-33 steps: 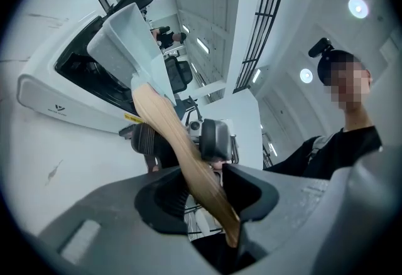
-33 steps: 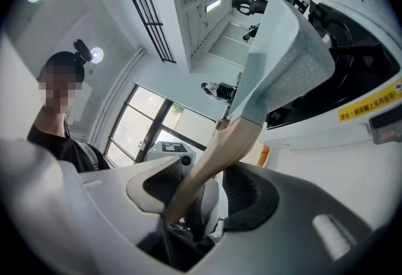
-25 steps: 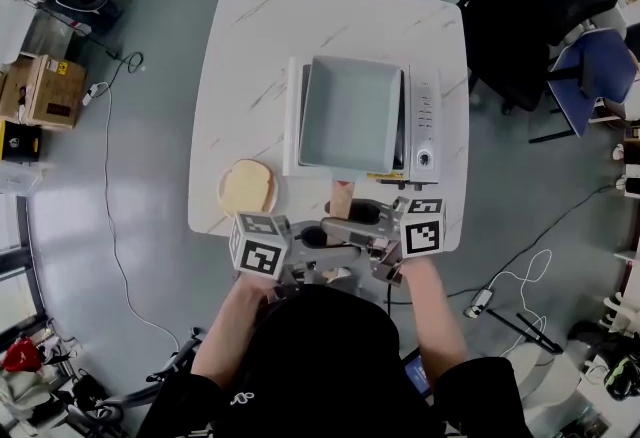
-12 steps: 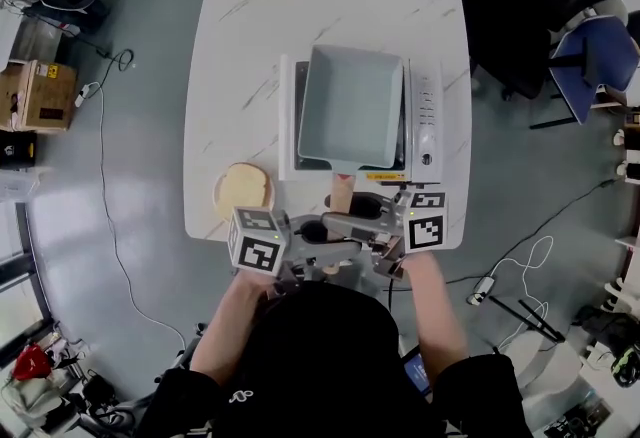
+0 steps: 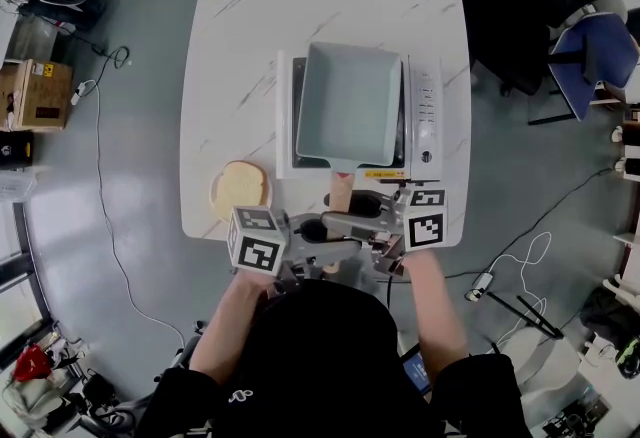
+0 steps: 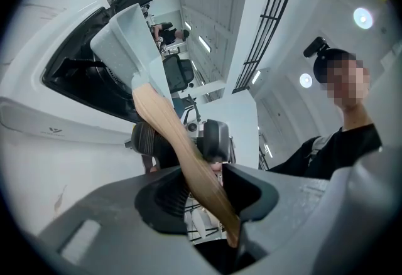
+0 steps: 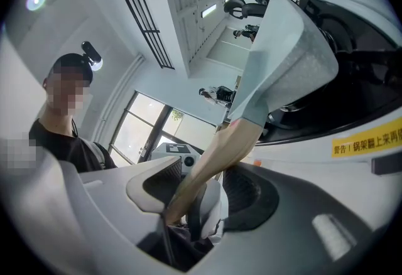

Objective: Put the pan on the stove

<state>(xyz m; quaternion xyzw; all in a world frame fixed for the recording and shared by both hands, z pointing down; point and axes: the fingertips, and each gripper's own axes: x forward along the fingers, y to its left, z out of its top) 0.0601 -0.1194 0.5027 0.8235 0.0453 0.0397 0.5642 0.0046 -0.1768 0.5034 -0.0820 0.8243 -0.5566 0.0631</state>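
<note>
Out beyond my left tongs point(image 5: 318, 229), off to their left, a slice of bread point(image 5: 243, 188) lies on a small plate near the bench point(image 5: 240, 56) edge, well apart from everything I am handling.

In the left gripper view my left tongs point(image 6: 201, 179) are closed on the wooden handle point(image 6: 176, 135), which runs slantwise up and away between the two pads. The handle point(image 5: 342, 191) is between my two sets of tongs, which face one another across it at the near edge of the bench.

My right tongs point(image 5: 360, 213) come in from the other side. In the right gripper view these tongs point(image 7: 201, 186) also clasp the handle point(image 7: 220, 154), which runs up out of them to the pan's pale wall point(image 7: 282, 54).

Ahead of both tongs, the square, pale grey-blue pan point(image 5: 350, 106) sits on the stove point(image 5: 425, 116), its body over the dark cooking surface and its handle reaching back towards me. In the left gripper view the pan point(image 6: 125, 35) is above the stove's white casing point(image 6: 38, 123). The stove's control strip is beyond my right tongs, just right of the pan.
</note>
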